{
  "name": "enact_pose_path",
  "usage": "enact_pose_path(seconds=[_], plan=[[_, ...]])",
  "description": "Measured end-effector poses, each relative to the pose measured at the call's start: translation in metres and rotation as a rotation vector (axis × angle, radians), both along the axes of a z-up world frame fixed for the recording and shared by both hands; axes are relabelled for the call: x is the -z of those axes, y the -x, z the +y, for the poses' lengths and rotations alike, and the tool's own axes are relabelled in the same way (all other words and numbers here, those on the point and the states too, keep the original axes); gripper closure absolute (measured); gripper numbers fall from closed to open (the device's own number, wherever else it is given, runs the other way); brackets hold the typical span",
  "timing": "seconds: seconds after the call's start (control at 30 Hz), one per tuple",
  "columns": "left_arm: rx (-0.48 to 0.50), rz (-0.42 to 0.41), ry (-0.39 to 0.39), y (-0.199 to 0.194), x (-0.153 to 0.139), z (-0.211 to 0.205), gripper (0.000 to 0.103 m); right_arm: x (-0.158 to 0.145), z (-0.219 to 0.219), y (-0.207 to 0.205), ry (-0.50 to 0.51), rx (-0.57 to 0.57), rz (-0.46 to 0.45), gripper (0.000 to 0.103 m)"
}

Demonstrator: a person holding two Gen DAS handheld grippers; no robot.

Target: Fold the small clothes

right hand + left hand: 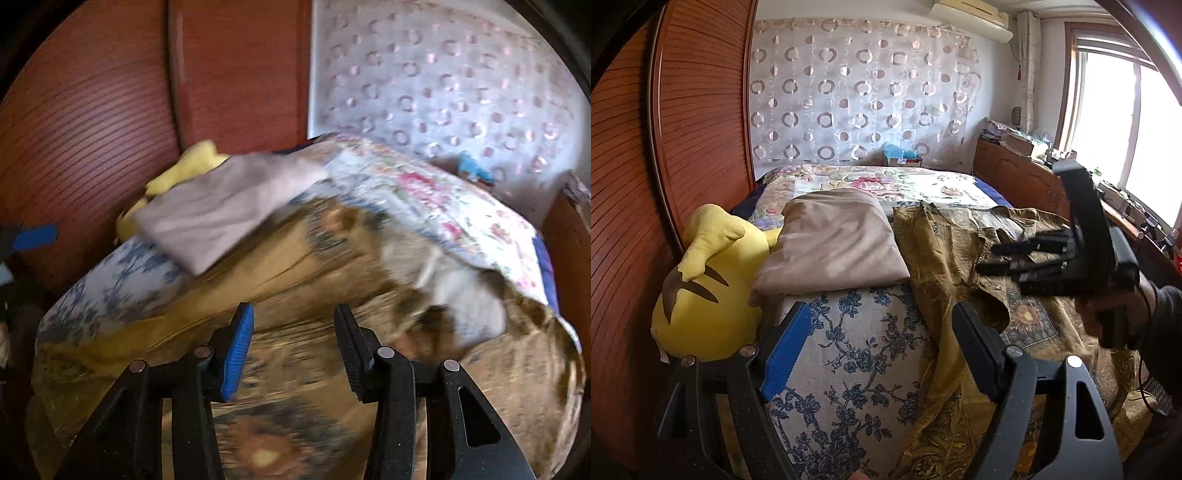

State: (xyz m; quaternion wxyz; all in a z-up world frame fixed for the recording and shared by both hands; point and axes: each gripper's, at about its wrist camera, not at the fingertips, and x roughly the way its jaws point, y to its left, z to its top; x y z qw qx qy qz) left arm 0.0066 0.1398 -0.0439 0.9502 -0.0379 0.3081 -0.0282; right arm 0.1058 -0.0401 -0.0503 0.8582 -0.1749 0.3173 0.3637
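Left wrist view shows the left gripper with jaws wide apart and empty above the blue-flowered bedspread, the mustard garment spread across the bed at its 2 o'clock. A folded beige cloth sits at 11 o'clock against a yellow plush. Right gripper hangs open over the blurred garment, holding nothing.
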Motion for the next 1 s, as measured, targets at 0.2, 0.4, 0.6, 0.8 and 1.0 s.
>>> enact_pose_path(seconds=[0.2,0.4,0.6,0.8,1.0], plan=[[-0.011,0.010,0.018,0.001,0.004,0.005,0.024,0.024,0.014,0.006,0.091,-0.025,0.033,0.053],[0.005,0.019,0.021,-0.001,0.007,0.001,0.024,0.019,-0.022,0.002,0.118,0.111,-0.019,0.047],[0.034,0.026,0.016,-0.011,0.008,-0.011,0.024,0.021,-0.078,0.017,0.104,0.209,-0.010,0.047],[0.090,0.041,0.000,-0.038,0.004,-0.023,0.024,0.009,-0.104,0.022,0.040,0.222,-0.003,0.047],[0.162,0.083,0.005,-0.086,0.000,-0.037,0.045,-0.009,-0.136,0.031,0.025,0.254,-0.011,0.047]])
